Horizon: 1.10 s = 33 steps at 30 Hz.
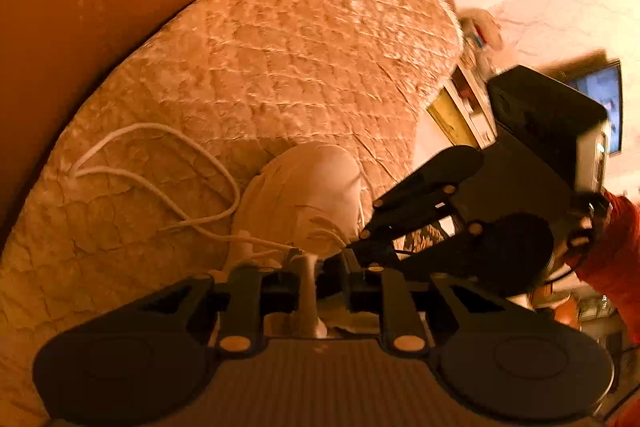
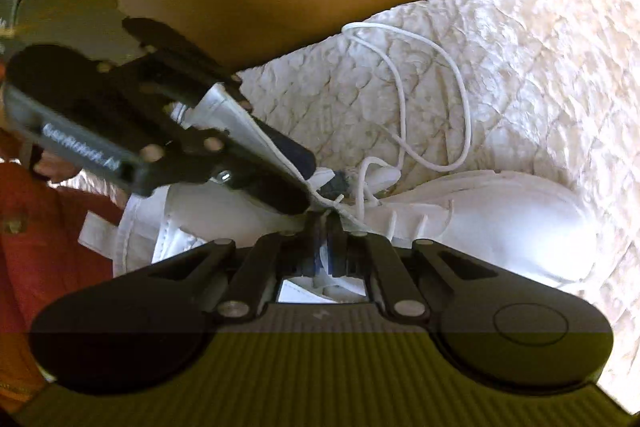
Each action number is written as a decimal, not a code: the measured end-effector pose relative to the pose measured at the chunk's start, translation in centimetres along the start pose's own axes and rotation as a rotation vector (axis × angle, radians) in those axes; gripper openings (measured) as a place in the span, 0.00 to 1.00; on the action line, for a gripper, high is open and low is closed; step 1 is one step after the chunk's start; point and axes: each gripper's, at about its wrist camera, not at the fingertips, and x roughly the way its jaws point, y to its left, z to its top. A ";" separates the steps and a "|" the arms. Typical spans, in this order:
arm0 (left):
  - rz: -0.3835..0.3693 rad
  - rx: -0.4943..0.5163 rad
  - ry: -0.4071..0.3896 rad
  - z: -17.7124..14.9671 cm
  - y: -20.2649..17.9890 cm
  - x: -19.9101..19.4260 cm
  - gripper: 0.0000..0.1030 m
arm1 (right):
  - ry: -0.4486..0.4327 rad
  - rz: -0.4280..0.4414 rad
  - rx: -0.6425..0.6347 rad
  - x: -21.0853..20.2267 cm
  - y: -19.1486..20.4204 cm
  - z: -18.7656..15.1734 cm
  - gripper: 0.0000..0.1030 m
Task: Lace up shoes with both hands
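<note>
- The right claw is pinched nearly shut at the shoe's throat, seemingly on a strand of lace, though the grip itself is hard to make out.
- The left claw is narrowed on a white strip, probably the shoe's tongue or a flat lace end.
- The white shoe lies on a quilted cover, its long axis running from the claws to the toe.
- Beyond the shoe, the lace trails in slack loops: light, limp, slippery; best gripped near its tips.

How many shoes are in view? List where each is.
1: a white shoe on the quilted cover, toe pointing away, both grippers at its laces. Any second shoe is out of view.
</note>
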 end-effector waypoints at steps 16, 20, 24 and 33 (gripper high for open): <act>-0.040 -0.183 0.222 4.1 2.8 2.4 0.24 | -0.267 0.070 0.222 -1.0 -2.0 -5.3 0.07; -0.032 -0.290 0.268 4.0 3.5 3.6 0.24 | -0.289 0.070 0.215 -0.9 -1.9 -6.0 0.07; -0.022 -0.312 0.256 3.5 3.0 4.2 0.24 | -0.312 0.060 0.202 -1.1 -1.6 -6.7 0.07; 0.000 -0.302 0.233 2.6 1.0 5.0 0.18 | -0.279 0.067 0.233 -1.7 -1.9 -6.7 0.07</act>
